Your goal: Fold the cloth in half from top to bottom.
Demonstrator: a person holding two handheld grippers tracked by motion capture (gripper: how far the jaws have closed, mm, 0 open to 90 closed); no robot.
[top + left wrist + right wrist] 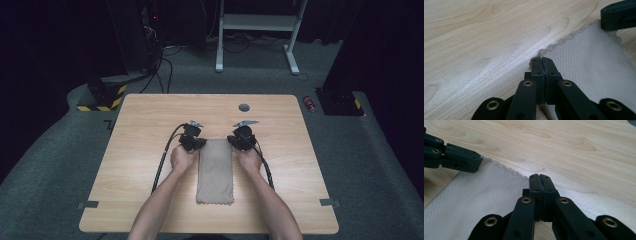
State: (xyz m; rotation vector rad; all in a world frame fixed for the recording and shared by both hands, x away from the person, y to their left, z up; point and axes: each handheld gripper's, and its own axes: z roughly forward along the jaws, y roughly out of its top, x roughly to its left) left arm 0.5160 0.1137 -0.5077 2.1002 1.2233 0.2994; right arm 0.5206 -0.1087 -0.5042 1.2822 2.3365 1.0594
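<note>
Wooden table (pixel 150 150), cloth (pixel 215 170) lengthwise, long axis toward the person.

A taupe-grey rectangular cloth (pixel 215 171), woven in a fine diamond grid with a pale scalloped edge, lies on a light, wavy-grained wooden table (pixel 140 150). Both the matte black left gripper (pixel 541 60) and matte black right gripper (pixel 539 176) show brass-coloured rivets. A dark grey carpet (pixel 380 165) surrounds the table.
</note>
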